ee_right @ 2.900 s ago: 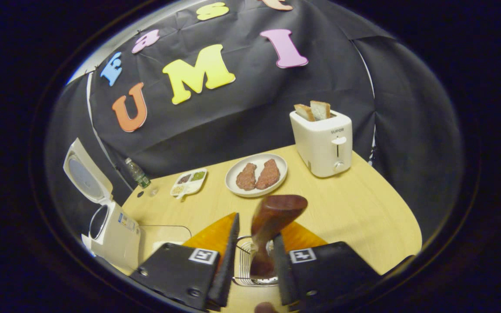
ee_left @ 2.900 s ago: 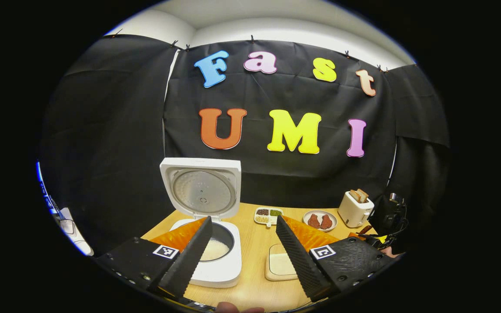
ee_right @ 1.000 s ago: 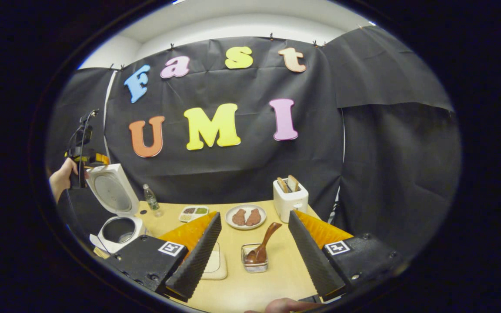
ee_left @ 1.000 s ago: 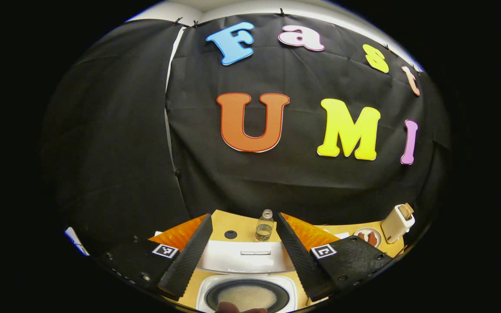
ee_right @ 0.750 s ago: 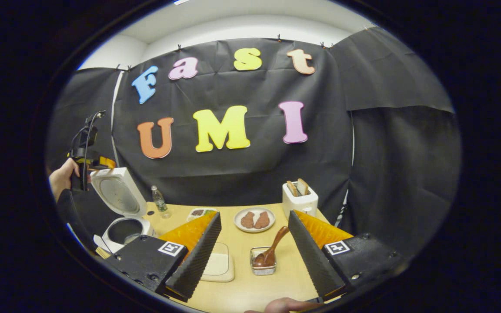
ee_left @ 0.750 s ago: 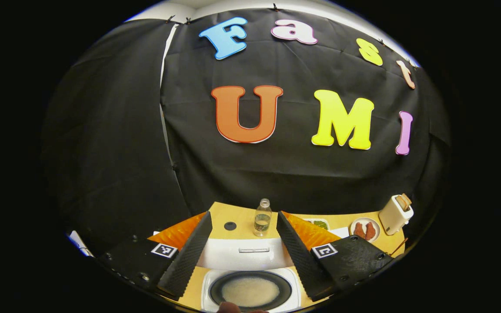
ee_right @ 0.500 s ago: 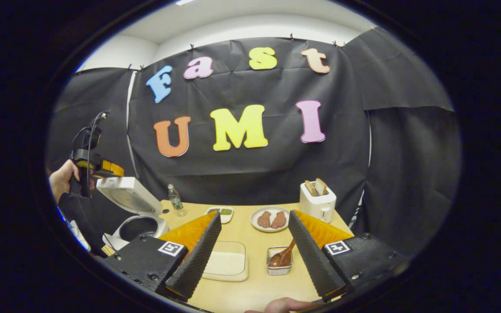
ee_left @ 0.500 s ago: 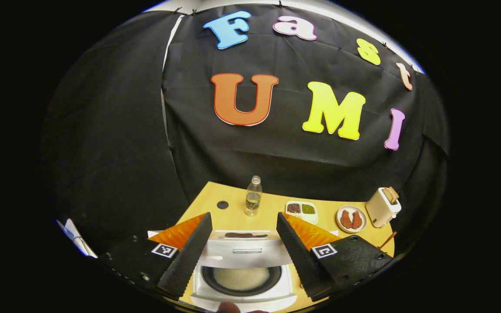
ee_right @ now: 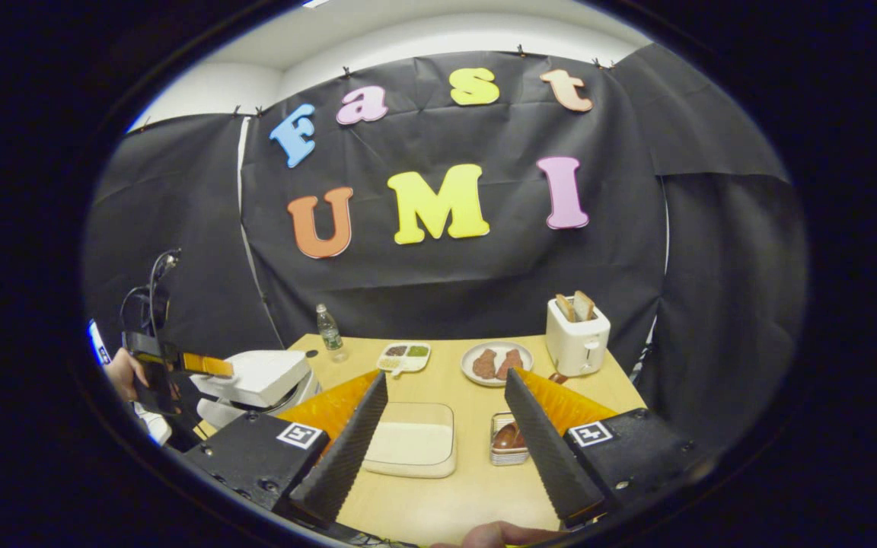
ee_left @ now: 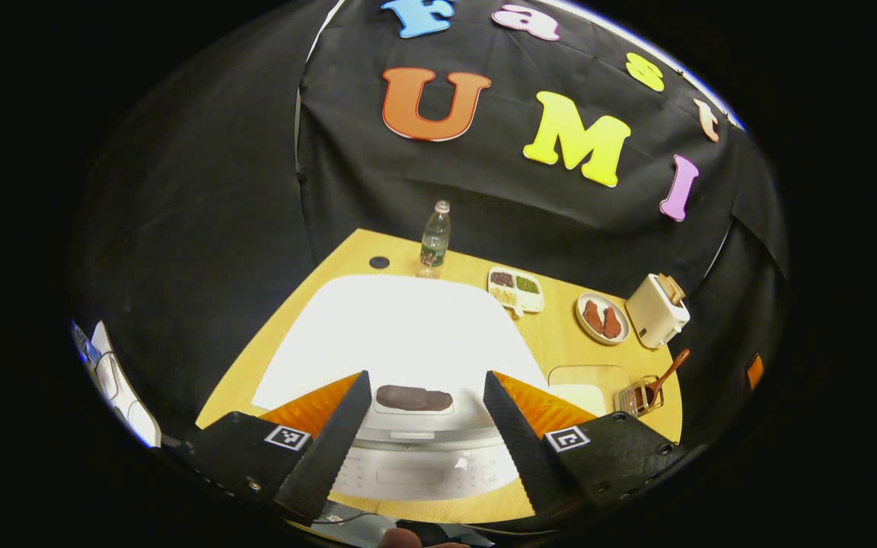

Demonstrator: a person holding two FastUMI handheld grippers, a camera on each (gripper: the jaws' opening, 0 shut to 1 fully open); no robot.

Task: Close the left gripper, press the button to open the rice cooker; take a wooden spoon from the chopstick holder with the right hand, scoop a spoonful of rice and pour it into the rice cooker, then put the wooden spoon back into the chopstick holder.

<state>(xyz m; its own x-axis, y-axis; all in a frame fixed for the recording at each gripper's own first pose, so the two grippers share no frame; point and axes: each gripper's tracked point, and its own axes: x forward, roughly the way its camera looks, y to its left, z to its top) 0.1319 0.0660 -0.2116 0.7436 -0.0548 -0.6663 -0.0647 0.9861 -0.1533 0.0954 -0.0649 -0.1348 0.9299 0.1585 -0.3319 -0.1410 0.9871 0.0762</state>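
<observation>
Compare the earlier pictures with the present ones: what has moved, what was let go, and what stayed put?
The rice cooker lid has swung down from upright to nearly shut, with the left gripper above it, jaws open. The right gripper let go of the wooden spoon, which now stands in the chopstick holder, and drew back, open. The toaster, plate of meat and bottle stayed put.

Left gripper point(ee_left: 425, 426), jaws apart, over rice cooker point(ee_left: 400, 335).
</observation>
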